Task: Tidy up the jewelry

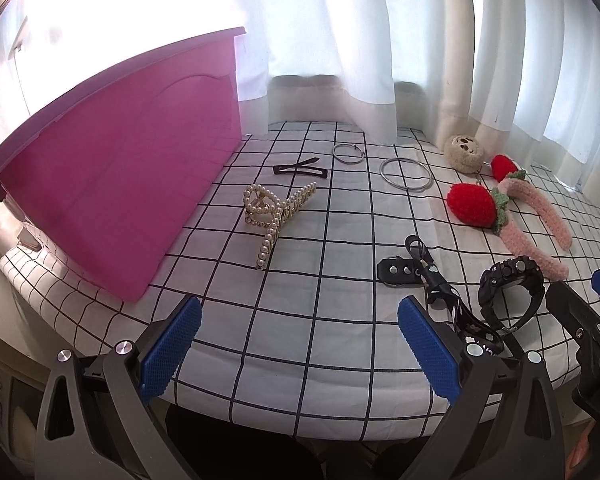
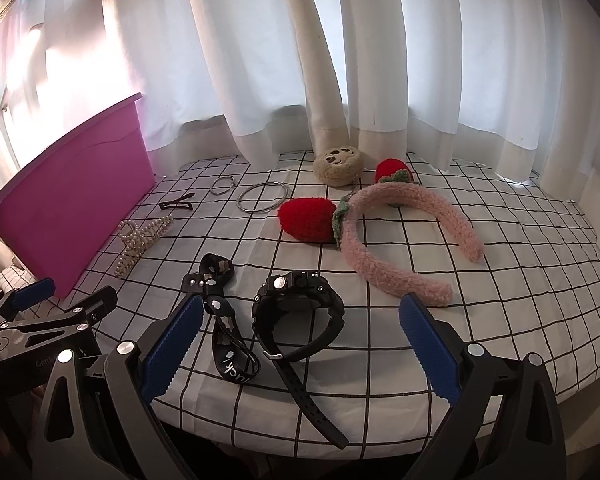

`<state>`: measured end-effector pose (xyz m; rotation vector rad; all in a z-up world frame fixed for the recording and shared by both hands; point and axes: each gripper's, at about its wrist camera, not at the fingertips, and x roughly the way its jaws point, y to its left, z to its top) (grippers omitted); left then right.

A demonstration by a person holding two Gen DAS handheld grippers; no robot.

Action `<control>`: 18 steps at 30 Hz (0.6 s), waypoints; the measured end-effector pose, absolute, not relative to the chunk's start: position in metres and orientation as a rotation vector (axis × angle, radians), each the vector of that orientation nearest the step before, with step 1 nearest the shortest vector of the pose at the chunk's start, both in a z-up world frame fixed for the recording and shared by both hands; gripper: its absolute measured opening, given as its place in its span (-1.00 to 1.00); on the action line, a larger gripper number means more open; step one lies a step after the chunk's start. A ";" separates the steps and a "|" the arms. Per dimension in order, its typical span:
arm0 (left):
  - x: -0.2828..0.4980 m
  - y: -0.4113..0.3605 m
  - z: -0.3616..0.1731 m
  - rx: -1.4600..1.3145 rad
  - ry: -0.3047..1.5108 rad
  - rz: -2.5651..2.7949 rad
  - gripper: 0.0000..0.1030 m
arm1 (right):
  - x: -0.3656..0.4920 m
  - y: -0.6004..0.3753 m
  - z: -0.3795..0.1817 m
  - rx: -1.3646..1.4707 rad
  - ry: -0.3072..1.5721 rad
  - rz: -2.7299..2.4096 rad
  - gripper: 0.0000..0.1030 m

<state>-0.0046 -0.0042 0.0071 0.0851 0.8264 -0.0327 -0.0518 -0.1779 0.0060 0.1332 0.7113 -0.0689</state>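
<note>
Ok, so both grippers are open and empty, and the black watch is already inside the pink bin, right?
Not quite. The black watch still lies on the checked cloth, outside the pink bin, as the right wrist view shows. The left gripper and right gripper are indeed open and empty.

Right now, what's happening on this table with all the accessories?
A person holds two grippers over a checkered tablecloth, and both are open and empty. The right gripper hovers just above the black watch, beside a black lanyard. The left gripper points toward the pearl hair claw, next to the pink bin. The pink strawberry headband, silver bangles, and black hair clip lie untouched. Nothing is picked up yet.
</note>
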 end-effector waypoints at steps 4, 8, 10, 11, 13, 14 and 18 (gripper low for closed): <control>-0.004 -0.003 0.008 0.087 0.821 -0.037 0.88 | -0.051 -0.178 0.006 0.132 0.712 -0.068 0.82; -0.004 -0.003 0.007 0.089 0.820 -0.035 0.88 | -0.051 -0.178 0.006 0.133 0.714 -0.067 0.82; -0.004 -0.003 0.007 0.090 0.821 -0.035 0.88 | -0.051 -0.178 0.006 0.134 0.715 -0.066 0.82; -0.004 -0.004 0.007 0.091 0.821 -0.035 0.88 | -0.050 -0.178 0.006 0.134 0.717 -0.066 0.82; -0.005 -0.004 0.008 0.096 0.817 -0.034 0.88 | -0.051 -0.177 0.006 0.133 0.717 -0.064 0.82; -0.005 -0.004 0.008 0.099 0.815 -0.033 0.88 | -0.051 -0.177 0.006 0.132 0.717 -0.065 0.82; -0.006 -0.004 0.009 0.104 0.808 -0.032 0.88 | -0.051 -0.177 0.007 0.131 0.715 -0.065 0.82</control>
